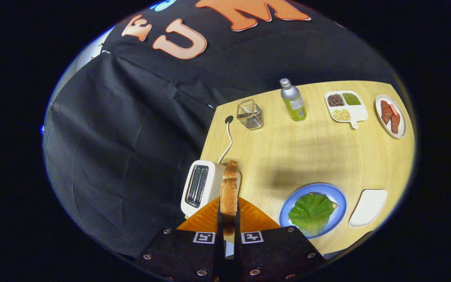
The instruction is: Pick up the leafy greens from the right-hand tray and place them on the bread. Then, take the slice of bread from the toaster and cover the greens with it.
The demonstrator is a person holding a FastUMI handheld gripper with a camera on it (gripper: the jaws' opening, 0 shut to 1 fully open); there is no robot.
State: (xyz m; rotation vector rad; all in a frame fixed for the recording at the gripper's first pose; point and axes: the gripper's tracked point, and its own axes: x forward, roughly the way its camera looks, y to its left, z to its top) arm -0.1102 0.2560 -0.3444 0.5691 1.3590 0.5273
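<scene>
My gripper (228,213) is shut on a toasted slice of bread (229,192), held edge-on between both fingers and lifted above the table. The white toaster (201,187) stands just left of the slice, its slots showing dark. To the right of the fingers lies a blue plate (340,197) with a slice of bread (334,205) almost wholly covered by a green leaf (311,213). An empty white tray (368,207) sits to the right of the plate.
At the table's far side stand a wire holder (250,114), a silver bottle (293,101), a white divided dish (346,105) of grains and a plate of meat strips (391,116). The toaster's white cord (228,139) runs back to a plug. An orange mat (206,219) lies under my fingers.
</scene>
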